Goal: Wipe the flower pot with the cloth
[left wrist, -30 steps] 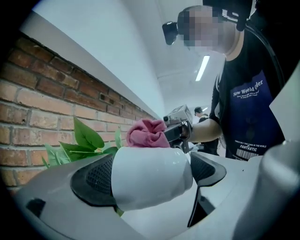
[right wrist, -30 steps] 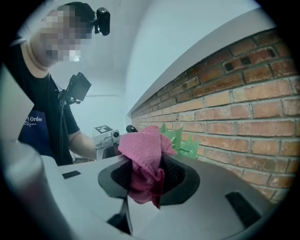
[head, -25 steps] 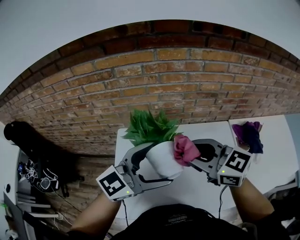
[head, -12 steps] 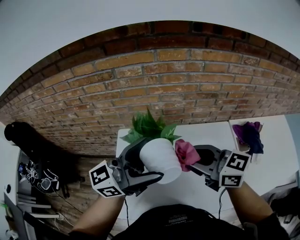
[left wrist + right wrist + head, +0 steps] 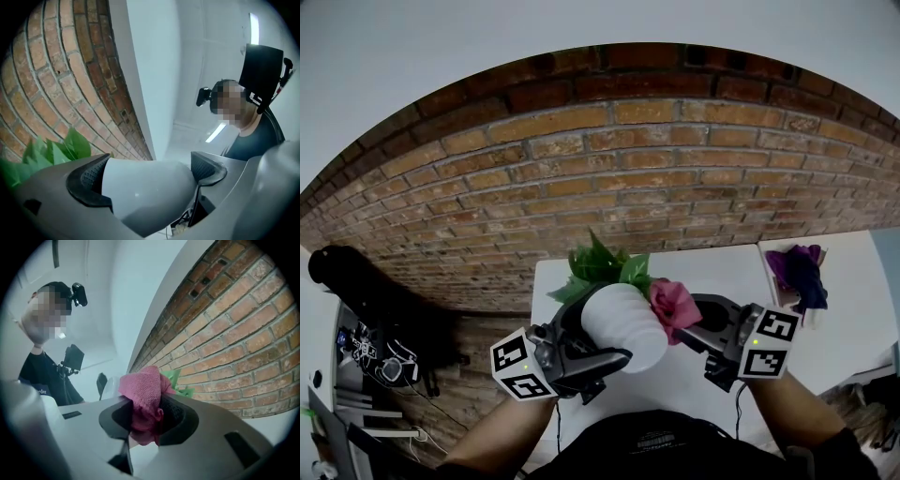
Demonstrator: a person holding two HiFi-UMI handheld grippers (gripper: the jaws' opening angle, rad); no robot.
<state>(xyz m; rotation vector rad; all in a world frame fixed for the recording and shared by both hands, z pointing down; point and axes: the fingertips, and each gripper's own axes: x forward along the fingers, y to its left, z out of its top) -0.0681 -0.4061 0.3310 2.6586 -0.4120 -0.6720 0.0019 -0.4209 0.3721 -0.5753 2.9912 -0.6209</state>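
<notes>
White ribbed plastic flower pot w/ green leaves hangs tilted above the white table, clamped in the left gripper so its side is exposed. Crumpled pink cloth, pinched by the right gripper, sits at the pot's right, prob. touching.

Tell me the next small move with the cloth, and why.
Probably slide the cloth along the pot toward its base. The right gripper pinches the cloth, which sits against the pot near its rim, and the left gripper holds the pot up, tilted.
</notes>
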